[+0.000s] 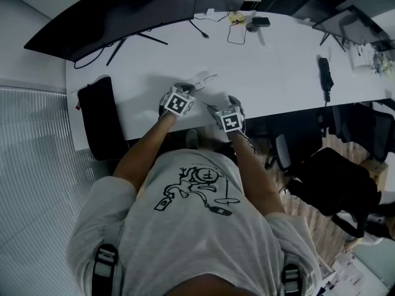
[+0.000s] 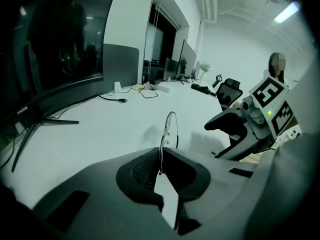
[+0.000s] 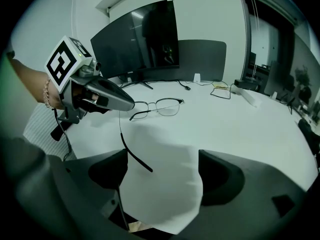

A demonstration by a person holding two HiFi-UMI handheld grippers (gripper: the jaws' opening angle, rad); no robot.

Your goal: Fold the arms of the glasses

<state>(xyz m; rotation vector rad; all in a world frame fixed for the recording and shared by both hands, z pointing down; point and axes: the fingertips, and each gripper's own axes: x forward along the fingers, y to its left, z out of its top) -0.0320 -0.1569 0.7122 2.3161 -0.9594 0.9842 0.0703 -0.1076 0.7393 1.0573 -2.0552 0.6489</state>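
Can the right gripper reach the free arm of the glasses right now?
Probably yes: the right gripper is open, and the glasses arm hangs just ahead of its jaws, nothing between.

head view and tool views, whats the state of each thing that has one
glasses: one arm unfolded, sticking out toward the right tool
left tool: shut on the glasses
right tool: open wide, arm tip between its jaws, untouched
monitor: screen dark
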